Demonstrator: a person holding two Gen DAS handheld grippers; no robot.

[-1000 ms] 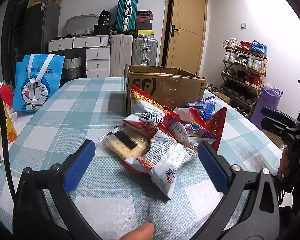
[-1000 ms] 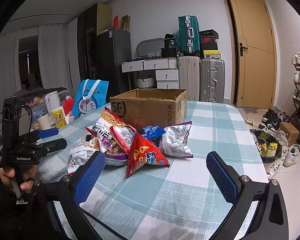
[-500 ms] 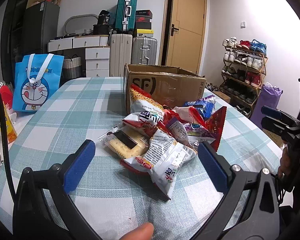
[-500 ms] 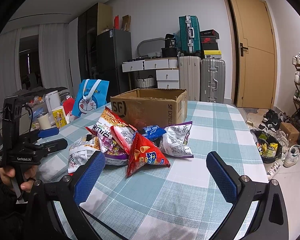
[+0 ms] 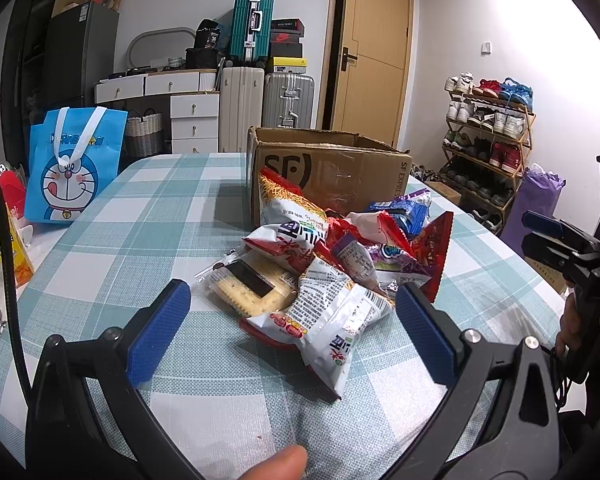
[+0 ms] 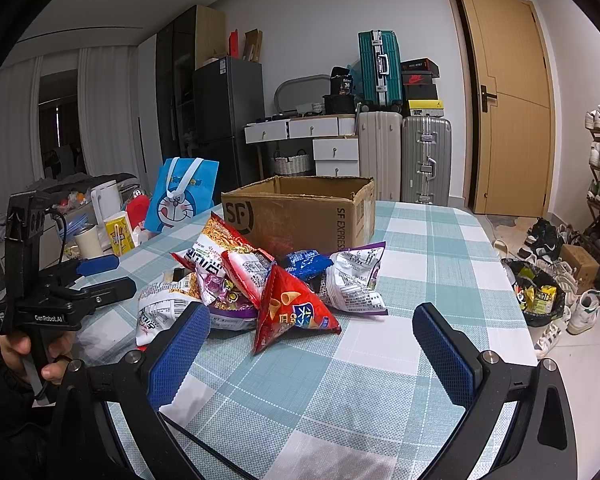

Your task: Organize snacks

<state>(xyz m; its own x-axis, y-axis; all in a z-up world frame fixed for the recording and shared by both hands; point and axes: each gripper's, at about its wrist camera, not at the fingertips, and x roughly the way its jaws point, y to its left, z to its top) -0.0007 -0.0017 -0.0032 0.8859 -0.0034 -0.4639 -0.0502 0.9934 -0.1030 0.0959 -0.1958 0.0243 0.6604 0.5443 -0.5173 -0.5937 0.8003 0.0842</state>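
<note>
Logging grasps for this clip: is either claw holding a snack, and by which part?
Nothing is held. The left claw and right claw are both open, short of the snack pile.

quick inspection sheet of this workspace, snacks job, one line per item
surface: table under a teal check cloth
job's things: snack packets heaped in front of the open cardboard box; none visible inside it
clutter: blue cartoon bag, yellow carton, kettle by the left edge
grippers: left gripper and right gripper open, empty
cables: black cable beside the left gripper
surroundings: suitcases, door, shoe rack
</note>
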